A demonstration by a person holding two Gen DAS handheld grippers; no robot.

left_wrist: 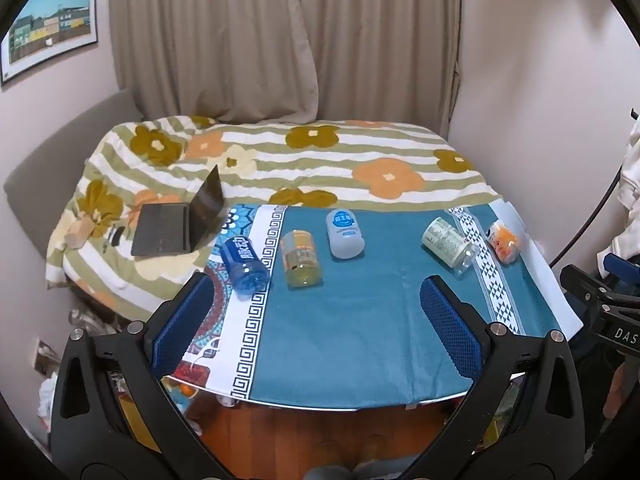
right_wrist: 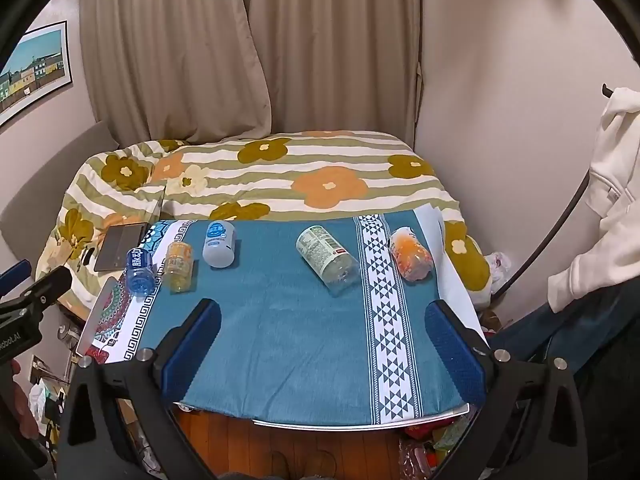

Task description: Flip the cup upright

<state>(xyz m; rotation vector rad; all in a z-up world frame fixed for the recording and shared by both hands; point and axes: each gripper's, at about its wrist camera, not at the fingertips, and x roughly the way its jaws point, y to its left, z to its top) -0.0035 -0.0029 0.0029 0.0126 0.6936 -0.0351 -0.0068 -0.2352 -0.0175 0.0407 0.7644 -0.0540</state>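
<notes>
Several cups cut from plastic bottles lie on their sides across the far half of the table with the blue cloth. From left to right: a blue one, a yellow one, a grey-white one, a green-labelled clear one, and an orange one. My left gripper is open and empty above the near table, short of the cups. My right gripper is open and empty too.
A bed with a flowered quilt stands behind the table, with an open laptop on it. Curtains and walls lie beyond. The other gripper's body shows at the right edge of the left wrist view and at the left edge of the right wrist view. Clutter covers the floor.
</notes>
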